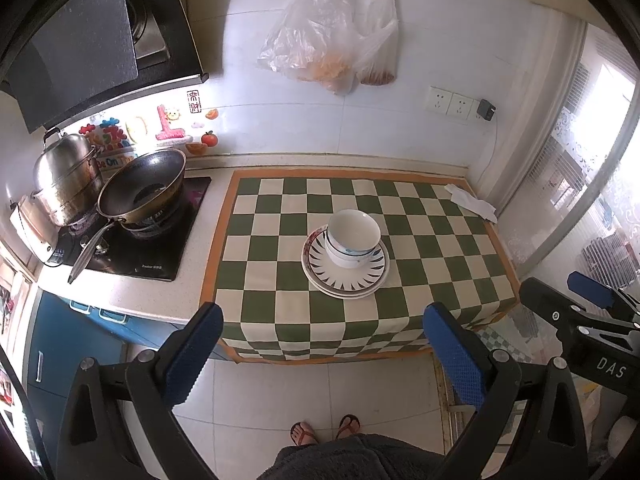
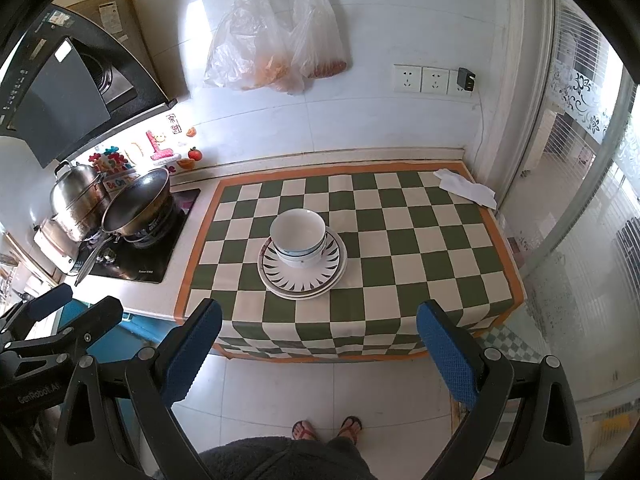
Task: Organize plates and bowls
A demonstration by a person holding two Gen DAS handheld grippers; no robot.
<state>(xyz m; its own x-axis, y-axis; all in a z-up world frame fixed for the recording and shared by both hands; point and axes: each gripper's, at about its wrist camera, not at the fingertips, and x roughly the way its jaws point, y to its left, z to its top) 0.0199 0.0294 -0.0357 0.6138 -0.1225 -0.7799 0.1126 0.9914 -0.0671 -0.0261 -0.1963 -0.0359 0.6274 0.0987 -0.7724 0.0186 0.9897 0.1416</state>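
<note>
The bowls and plates look like glossy glazed ceramic. Under them the checked cloth is matt and smooth. At nine o'clock the steel pot shines, and the wok is dark and dull inside. The fingers carry rough, dimpled blue pads. Thin clear plastic bags hang at twelve o'clock.

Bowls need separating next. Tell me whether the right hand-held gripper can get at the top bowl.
Probably yes: the right hand-held gripper is open, and the top bowl sits uncovered on the plates with nothing between them.
</note>
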